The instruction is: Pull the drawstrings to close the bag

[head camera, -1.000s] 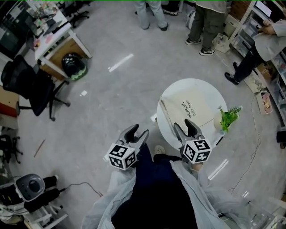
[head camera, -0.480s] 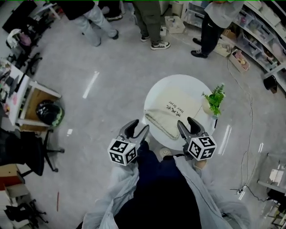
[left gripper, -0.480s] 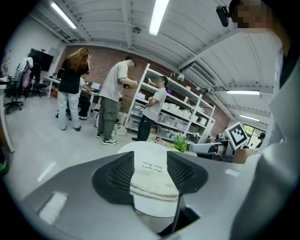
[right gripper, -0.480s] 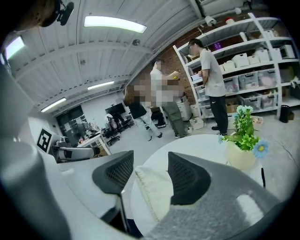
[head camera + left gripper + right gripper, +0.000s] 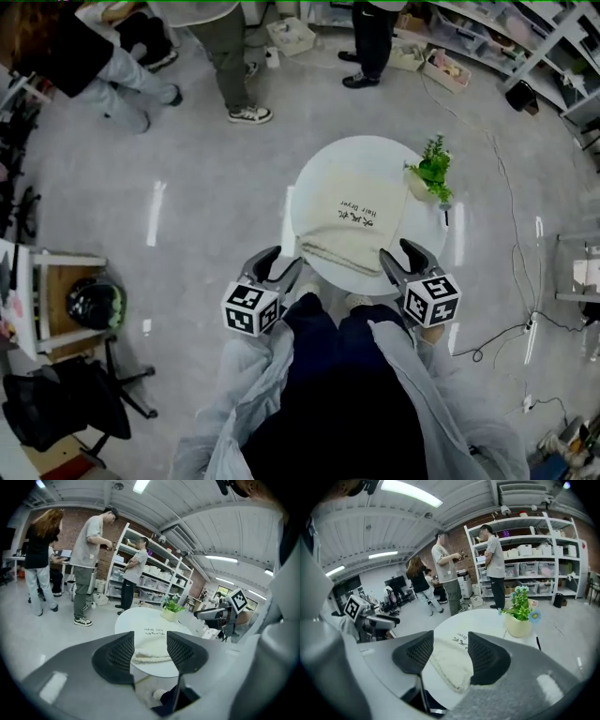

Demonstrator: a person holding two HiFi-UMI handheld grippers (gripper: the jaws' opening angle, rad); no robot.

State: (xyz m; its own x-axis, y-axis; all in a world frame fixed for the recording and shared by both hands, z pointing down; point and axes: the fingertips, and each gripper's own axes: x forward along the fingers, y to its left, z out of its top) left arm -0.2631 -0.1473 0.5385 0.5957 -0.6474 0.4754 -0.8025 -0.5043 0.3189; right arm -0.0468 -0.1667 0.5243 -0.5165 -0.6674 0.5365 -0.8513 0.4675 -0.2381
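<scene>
Round white counter (image 5: 375,159) carries the cream cloth drawstring bag (image 5: 361,230): probably soft, light and floppy, best taken at its corded near edge (image 5: 328,255). Left gripper (image 5: 281,265) and right gripper (image 5: 401,255) hover short of it, fingers (image 5: 117,656) apart and empty.

A round white bench (image 5: 323,173) carries a small potted plant (image 5: 429,173) near its far right edge, several people (image 5: 225,56) stand on the grey floor (image 5: 216,206) beyond it, storage shelves (image 5: 534,555) stand behind them, and a black office chair (image 5: 56,412) sits at the lower left.
</scene>
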